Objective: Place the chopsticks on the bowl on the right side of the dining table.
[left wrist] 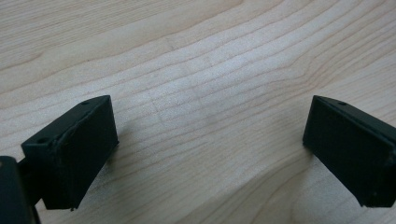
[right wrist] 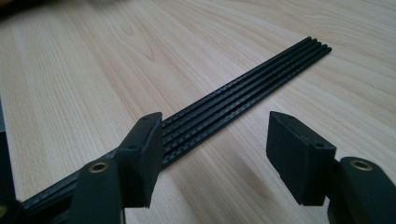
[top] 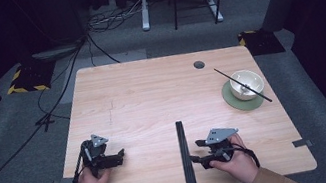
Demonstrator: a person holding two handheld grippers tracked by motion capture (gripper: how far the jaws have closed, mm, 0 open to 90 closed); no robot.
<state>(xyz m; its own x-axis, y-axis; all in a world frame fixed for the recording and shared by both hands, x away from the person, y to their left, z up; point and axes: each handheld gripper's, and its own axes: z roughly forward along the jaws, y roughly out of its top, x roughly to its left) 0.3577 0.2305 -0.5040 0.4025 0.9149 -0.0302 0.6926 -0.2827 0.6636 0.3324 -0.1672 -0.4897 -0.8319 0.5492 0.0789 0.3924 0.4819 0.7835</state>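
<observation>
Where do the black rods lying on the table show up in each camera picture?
High view: the bundle of long thin black rods lies lengthwise at bottom centre, just left of the right gripper.
Left gripper view: not in it.
Right gripper view: the rods run diagonally from lower left to upper right, passing behind the left-hand jaw.
Shared landmark: the light wooden table.

A matt, pale wood-grain table (right wrist: 84, 84) is seen under the right gripper (right wrist: 215, 154). Beside its left jaw, black rods (right wrist: 243, 88) with a woven, faintly glossy carbon-fibre look are noted. Matt black plastic jaws are recorded.
</observation>
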